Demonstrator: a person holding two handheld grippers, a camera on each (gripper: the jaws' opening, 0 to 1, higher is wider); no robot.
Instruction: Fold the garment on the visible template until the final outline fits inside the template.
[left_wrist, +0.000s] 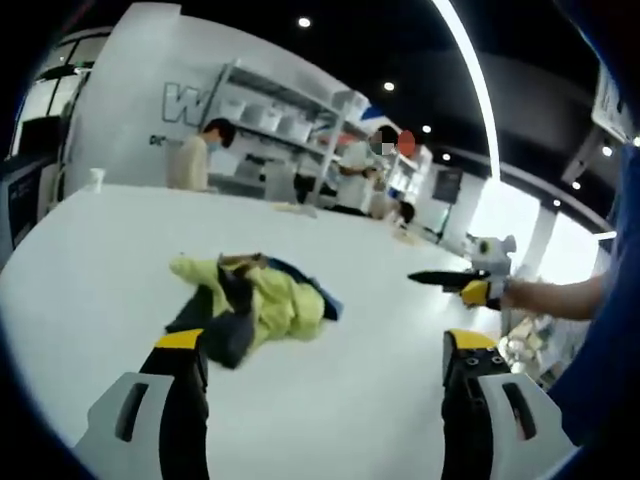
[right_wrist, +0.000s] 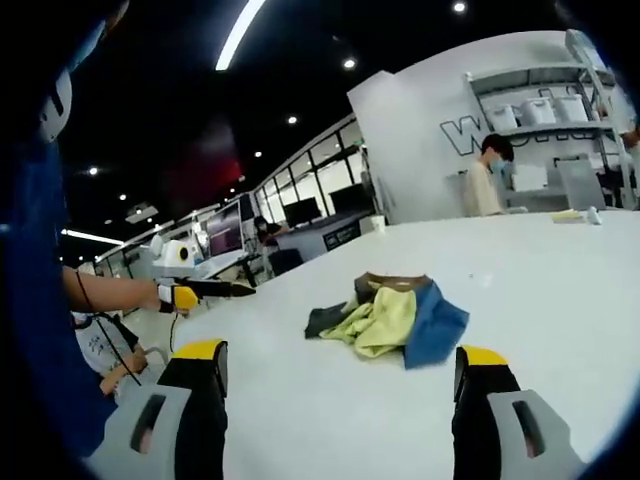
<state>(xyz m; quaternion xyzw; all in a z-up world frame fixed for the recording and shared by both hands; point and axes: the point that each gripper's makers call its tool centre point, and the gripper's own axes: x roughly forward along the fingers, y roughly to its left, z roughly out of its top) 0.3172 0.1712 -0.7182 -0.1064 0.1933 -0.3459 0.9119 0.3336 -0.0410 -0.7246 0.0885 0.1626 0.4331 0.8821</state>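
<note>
In the left gripper view, a crumpled garment (left_wrist: 255, 303) of yellow-green, dark and blue cloth is seen lying in a heap on a white table (left_wrist: 90, 270), a little beyond the left gripper (left_wrist: 325, 345). The jaws of this gripper are spread wide, with nothing between them but bare tabletop, and the garment sits nearer the left jaw than the right. The right gripper (left_wrist: 440, 278) is seen coming in from the right side, held above the table by a hand (left_wrist: 525, 293); its dark jaws look close together, pointing toward the garment and apart from it. Behind the table, a person (left_wrist: 195, 155) is seen standing before shelves (left_wrist: 285, 115) with white bins. In the right gripper view, the same garment (right_wrist: 395, 318) is seen bunched on the table (right_wrist: 560, 290), its blue part toward the right and its yellow-green part in the middle. The right gripper (right_wrist: 340, 375) is held short of it with jaws set wide and empty. The left gripper (right_wrist: 225, 290) is seen at the left, above the table edge, its jaws seen edge-on and aimed toward the garment without touching it.
</note>
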